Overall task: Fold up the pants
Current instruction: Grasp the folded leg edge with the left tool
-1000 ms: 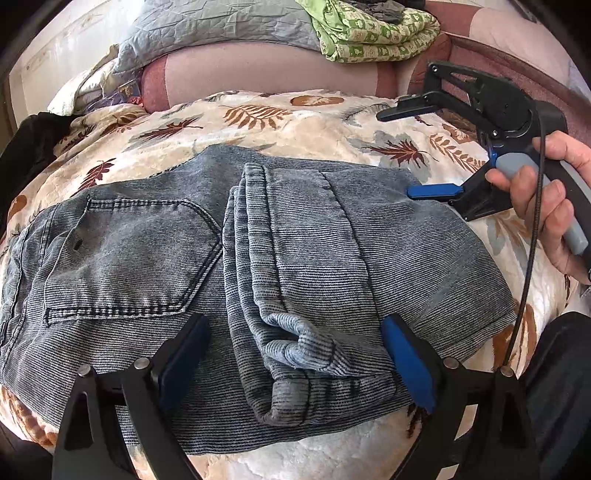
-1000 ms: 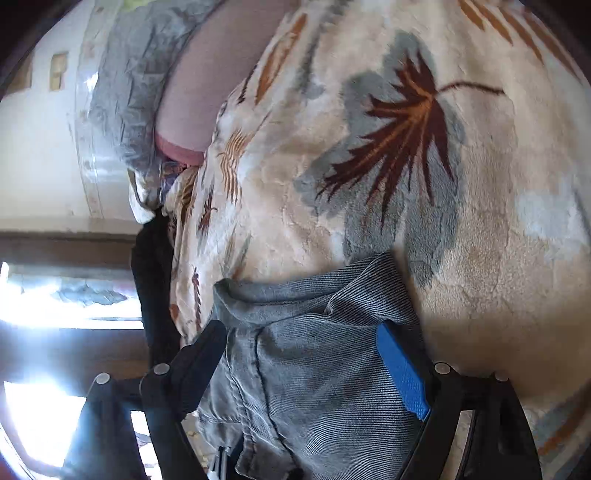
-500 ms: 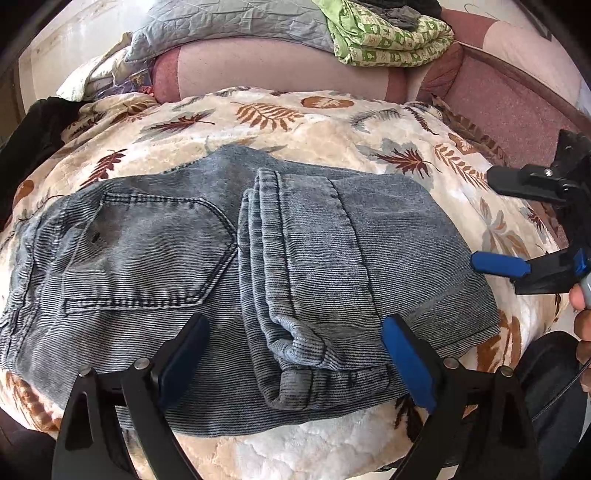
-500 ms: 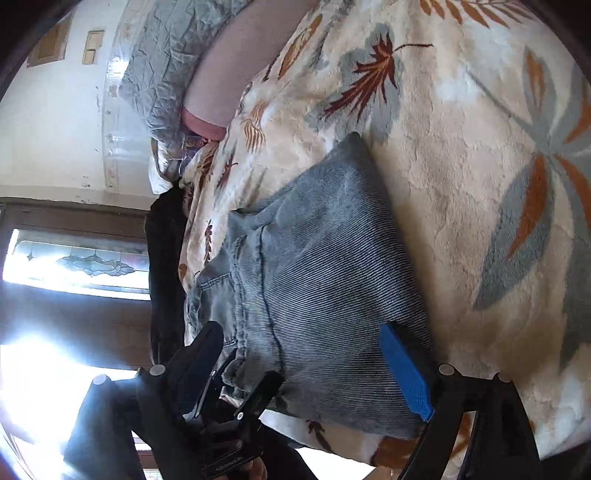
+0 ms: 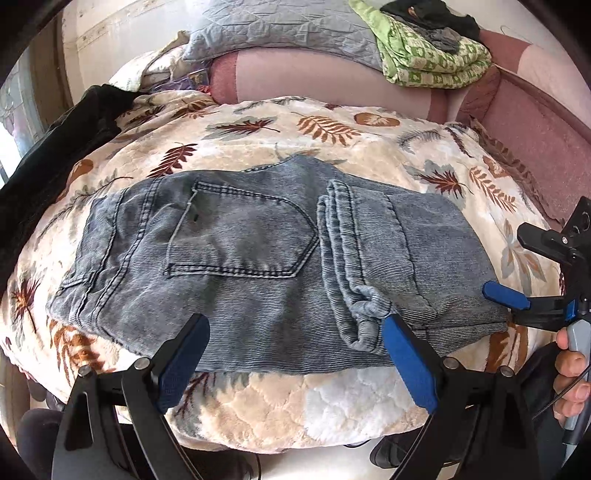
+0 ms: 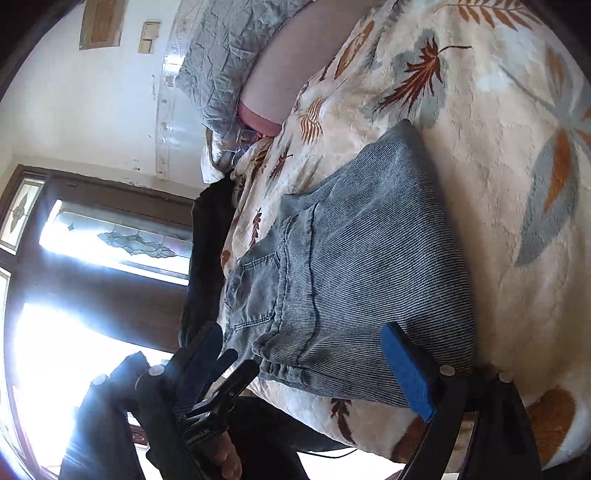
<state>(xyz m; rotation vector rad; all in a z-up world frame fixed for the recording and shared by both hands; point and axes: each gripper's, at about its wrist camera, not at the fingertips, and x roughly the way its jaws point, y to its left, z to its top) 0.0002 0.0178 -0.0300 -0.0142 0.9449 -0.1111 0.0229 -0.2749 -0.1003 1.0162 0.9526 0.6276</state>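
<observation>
The grey-blue denim pants [image 5: 258, 266] lie folded on the leaf-patterned blanket, back pocket up at the left, the leg hems [image 5: 343, 258] laid across the right half. They also show in the right wrist view [image 6: 369, 266]. My left gripper [image 5: 295, 369] is open and empty, just short of the pants' near edge. My right gripper [image 6: 314, 373] is open and empty at the pants' right end; it also shows in the left wrist view [image 5: 517, 269], held by a hand.
The leaf-patterned blanket [image 5: 332, 125] covers a pink sofa [image 5: 314, 74]. A grey quilt [image 5: 280, 29] and a green folded cloth [image 5: 432, 59] lie on the sofa's back. A black garment [image 5: 55, 155] lies at the left. A bright window [image 6: 110, 251] is beyond.
Both grippers have pulled back toward me from the pants. The right gripper has let go of the folded right end and moved to the near right. The pants lie still.
</observation>
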